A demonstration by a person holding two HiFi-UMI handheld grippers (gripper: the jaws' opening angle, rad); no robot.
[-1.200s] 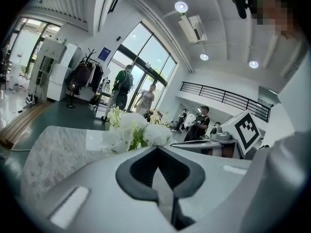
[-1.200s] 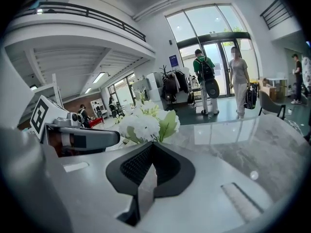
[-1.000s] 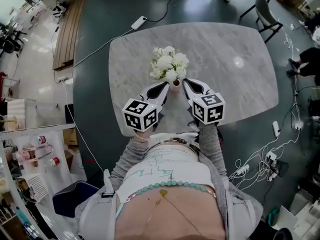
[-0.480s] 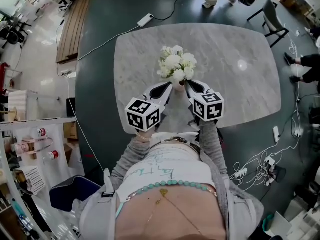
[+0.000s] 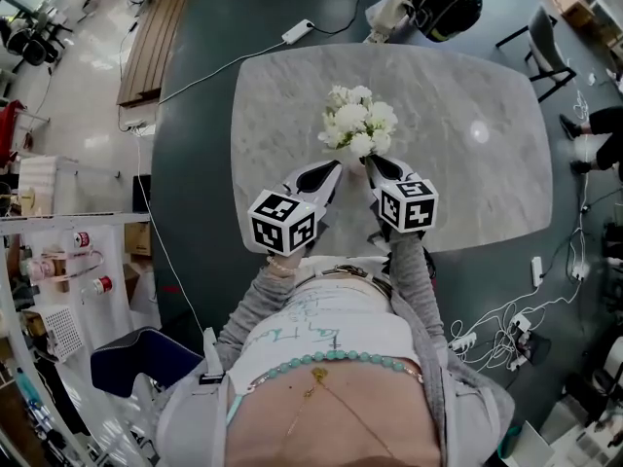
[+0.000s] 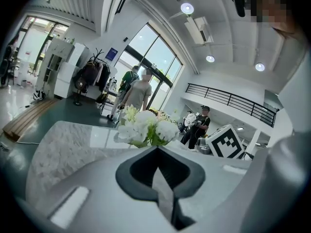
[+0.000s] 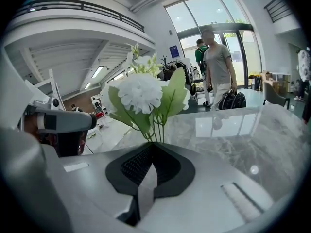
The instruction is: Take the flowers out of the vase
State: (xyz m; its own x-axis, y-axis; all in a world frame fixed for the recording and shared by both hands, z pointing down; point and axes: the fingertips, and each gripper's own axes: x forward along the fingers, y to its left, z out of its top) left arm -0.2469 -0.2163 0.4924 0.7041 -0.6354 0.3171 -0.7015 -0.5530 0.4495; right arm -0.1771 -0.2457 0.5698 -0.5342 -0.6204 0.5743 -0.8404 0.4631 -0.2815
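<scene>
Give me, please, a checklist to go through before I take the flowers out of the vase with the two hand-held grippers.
1. Flowers upright on the table: ok.
2. Stems straight ahead of the right hand-held gripper: ok.
3. Right jaws open to receive the stems: not ok. They are together, with nothing between them.
4. Left hand-held gripper open to steady the vase: not ok. Its jaws are together and empty.
5. Vase in sight and steady: cannot tell. The blooms and both grippers hide it.
</scene>
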